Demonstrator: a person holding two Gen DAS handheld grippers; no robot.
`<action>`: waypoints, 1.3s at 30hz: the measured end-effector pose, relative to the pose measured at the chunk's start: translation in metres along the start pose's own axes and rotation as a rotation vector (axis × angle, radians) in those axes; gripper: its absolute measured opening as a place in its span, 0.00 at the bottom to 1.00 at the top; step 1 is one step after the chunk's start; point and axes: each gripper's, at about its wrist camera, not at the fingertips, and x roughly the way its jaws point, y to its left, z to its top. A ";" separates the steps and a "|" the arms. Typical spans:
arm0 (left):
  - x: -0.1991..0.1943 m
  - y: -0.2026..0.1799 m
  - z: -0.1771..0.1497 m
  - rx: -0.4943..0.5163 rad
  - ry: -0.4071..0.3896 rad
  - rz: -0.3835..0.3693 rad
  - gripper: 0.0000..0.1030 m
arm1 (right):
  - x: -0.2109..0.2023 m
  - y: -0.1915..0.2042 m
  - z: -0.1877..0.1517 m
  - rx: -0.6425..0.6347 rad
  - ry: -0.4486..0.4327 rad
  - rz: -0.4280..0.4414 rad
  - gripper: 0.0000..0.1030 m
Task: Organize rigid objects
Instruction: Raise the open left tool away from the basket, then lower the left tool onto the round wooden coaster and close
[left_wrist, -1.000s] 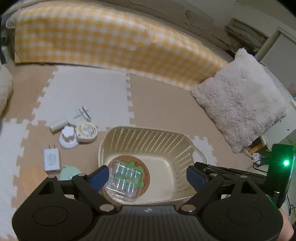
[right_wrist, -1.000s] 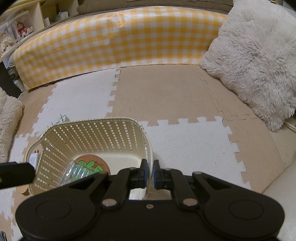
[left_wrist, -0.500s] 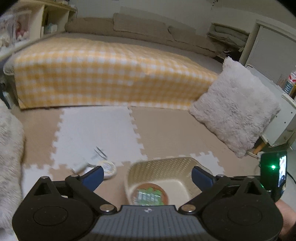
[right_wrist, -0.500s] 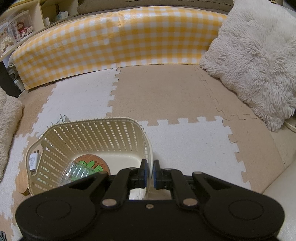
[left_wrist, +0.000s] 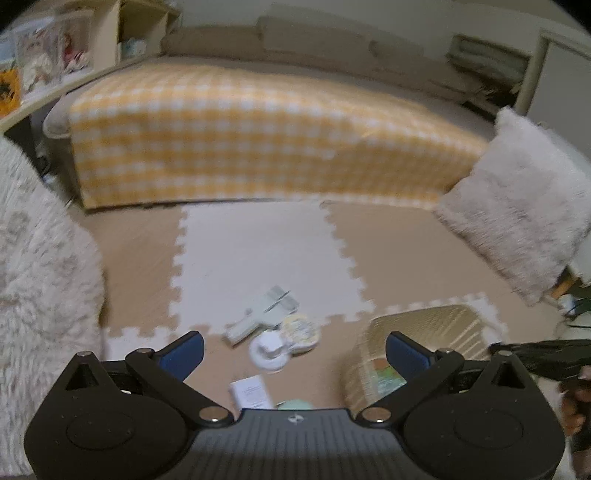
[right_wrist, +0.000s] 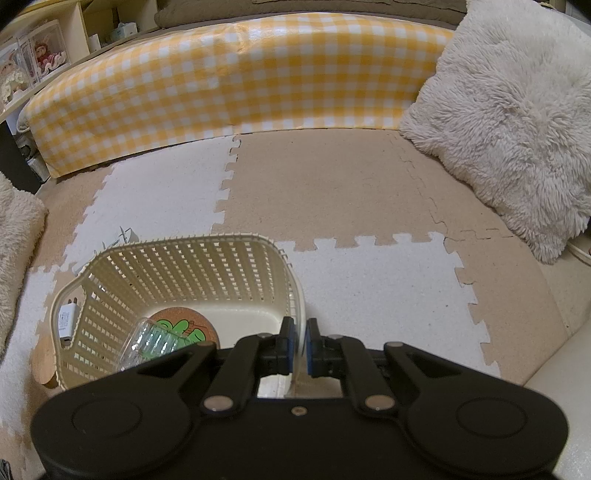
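Two grippers, both mine. My left gripper (left_wrist: 293, 350) stands spread wide, its jaws having just been opening, with nothing between the blue pads (left_wrist: 183, 350); it sits at the lower centre of the blurred left wrist view. My right gripper (right_wrist: 299, 341) is clenched on the near rim of the cream slotted basket (right_wrist: 177, 258), the thin wall pinched between its two pads at lower centre of the right wrist view. Inside the basket, lower left: one round cork coaster (right_wrist: 184, 326) with a green print, and one clear plastic case (right_wrist: 151, 347) lying partly over it. Outside the basket's left wall, seen through the slots: one white plug adapter (right_wrist: 66, 321). In the left wrist view, a small group on the foam floor mat (left_wrist: 258, 254), centre of frame: one white round knobbed piece (left_wrist: 269, 352), one pale yellow round tin (left_wrist: 299, 326) touching it, one whitish cylinder (left_wrist: 242, 328), the plug adapter (left_wrist: 251, 391) lower down. The basket (left_wrist: 424, 325) lies right of this group. Background: yellow checked cover (right_wrist: 229, 77) across the top, fluffy white cushion (right_wrist: 509, 122) at upper right.
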 end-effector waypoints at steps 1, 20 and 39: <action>0.004 0.004 -0.002 -0.004 0.014 0.016 1.00 | 0.000 0.000 0.000 0.000 0.000 0.000 0.07; 0.096 0.039 -0.057 0.063 0.391 0.131 1.00 | 0.000 0.000 0.000 0.000 0.000 0.000 0.07; 0.114 0.037 -0.069 0.067 0.482 0.099 0.66 | -0.001 0.000 0.001 0.007 0.007 0.001 0.07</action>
